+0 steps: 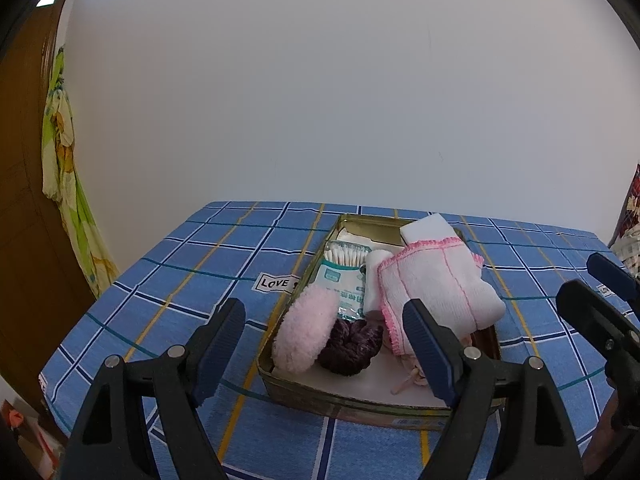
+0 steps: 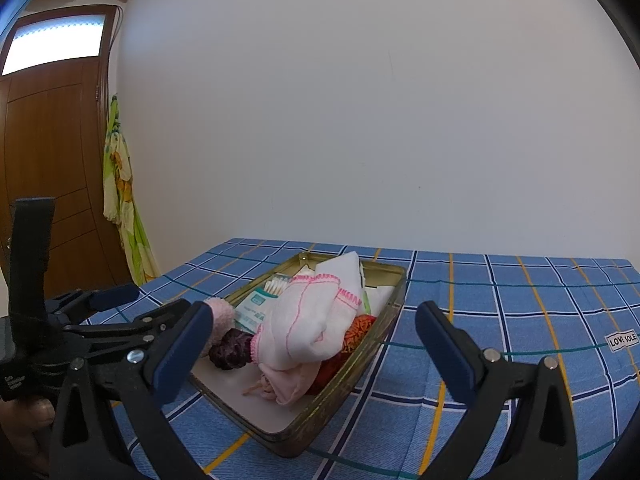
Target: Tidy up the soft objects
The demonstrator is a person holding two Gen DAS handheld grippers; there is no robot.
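Towel point(image 1: 436, 284) fills the tin point(image 1: 360, 400); both claws hover open, empty.

Open right tool point(image 2: 316, 344) — before filled tin point(image 2: 352, 376)

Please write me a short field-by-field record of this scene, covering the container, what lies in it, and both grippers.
surface: table with blue checked cloth
container: open metal tin
contents: white cloth with pink stitching, pink fluffy puff, dark purple scrunchie, cotton swab packet
left gripper: jaws open, holding nothing
right gripper: jaws open, holding nothing
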